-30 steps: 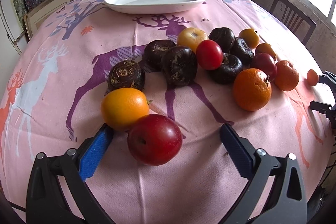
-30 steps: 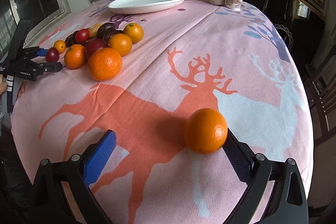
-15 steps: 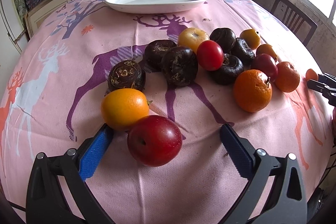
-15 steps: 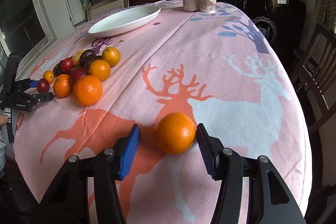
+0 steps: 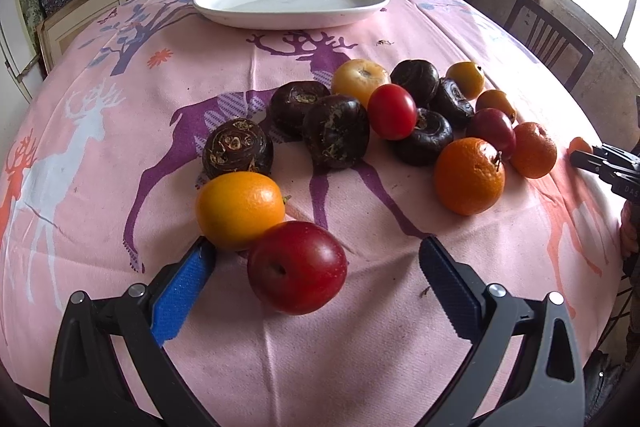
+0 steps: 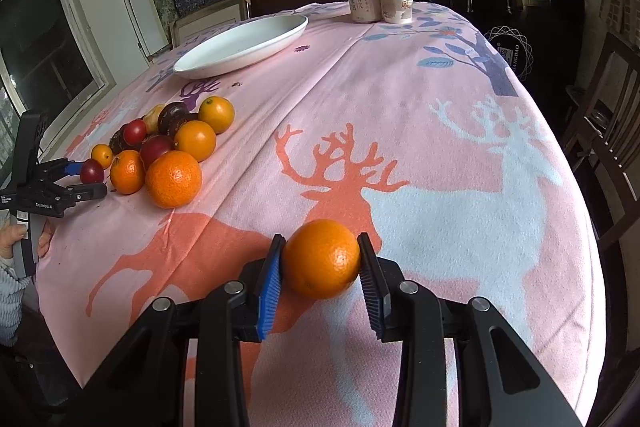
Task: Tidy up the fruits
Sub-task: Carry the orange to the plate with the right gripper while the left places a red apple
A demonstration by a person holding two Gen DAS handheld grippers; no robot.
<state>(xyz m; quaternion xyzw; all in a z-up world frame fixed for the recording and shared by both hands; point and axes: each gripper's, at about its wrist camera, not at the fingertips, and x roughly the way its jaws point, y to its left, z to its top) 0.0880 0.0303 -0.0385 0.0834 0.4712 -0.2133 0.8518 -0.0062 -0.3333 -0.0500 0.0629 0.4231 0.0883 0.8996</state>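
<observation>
Right wrist view showed the right gripper (image 6: 321, 261) pinching a lone orange (image 6: 322, 258), both pads pressed against its sides, on the pink deer-print tablecloth (image 6: 440, 131). Ahead and to its left lay the pile of fruit (image 6: 160, 151), well apart from the held orange, with the left gripper (image 6: 86, 179) just beyond the pile. Farther ahead sat a white plate (image 6: 244, 45), and past that a can (image 6: 363, 1) touching a paper cup (image 6: 396, 1).

From the left wrist view, the left gripper (image 5: 316, 267) stood spread wide. A red plum (image 5: 297, 267) lay between its fingers, nearer the blue left pad (image 5: 182, 291), touching neither. A yellow-orange fruit (image 5: 239, 209) rested just ahead against the plum, with dark water chestnuts (image 5: 335, 137) and mandarins (image 5: 469, 175) beyond.
</observation>
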